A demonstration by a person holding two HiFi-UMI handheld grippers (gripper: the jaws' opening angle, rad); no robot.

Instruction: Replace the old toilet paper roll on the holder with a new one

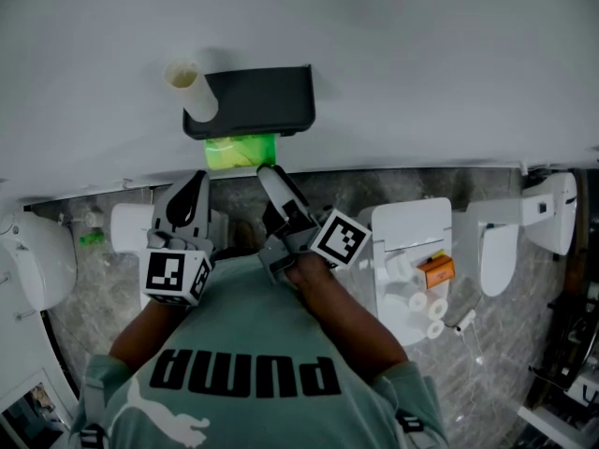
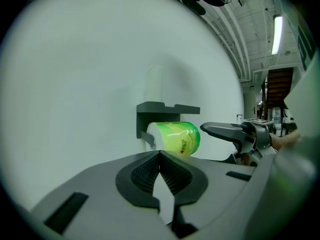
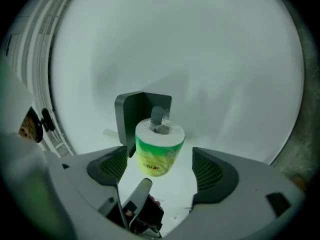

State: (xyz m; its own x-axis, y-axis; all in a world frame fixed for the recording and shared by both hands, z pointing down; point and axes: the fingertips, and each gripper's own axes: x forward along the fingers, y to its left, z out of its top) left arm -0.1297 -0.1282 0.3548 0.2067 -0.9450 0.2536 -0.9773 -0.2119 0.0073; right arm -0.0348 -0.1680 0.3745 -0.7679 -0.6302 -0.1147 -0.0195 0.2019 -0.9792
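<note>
Under the dark holder [image 1: 257, 101] on the white wall [image 1: 402, 45], a green-wrapped toilet paper roll [image 1: 241, 151] is seen threaded on the holder's grey peg [image 3: 159, 115], whose end sticks out of the roll's core. On the flat top of the holder, at its left end, a bare cardboard tube [image 1: 192, 90] is stood against the wall. The right gripper [image 1: 273, 181] is held just in front of the roll with its jaws spread wide; in the right gripper view the roll is framed between the two pads, but no contact with either pad can be made out. The left gripper [image 1: 195, 190] is held beside it, a little to the left of the roll, with its jaws pressed together on nothing. Both tools are raised from in front of a green shirt [image 1: 253, 344] worn by the person. Lower down, on the mottled grey floor [image 1: 112, 293], white toilets [image 1: 416, 237] are lined along the base of the wall, and a few small white rolls [image 1: 428, 307] and an orange item [image 1: 436, 271] are seen on one of them.
</note>
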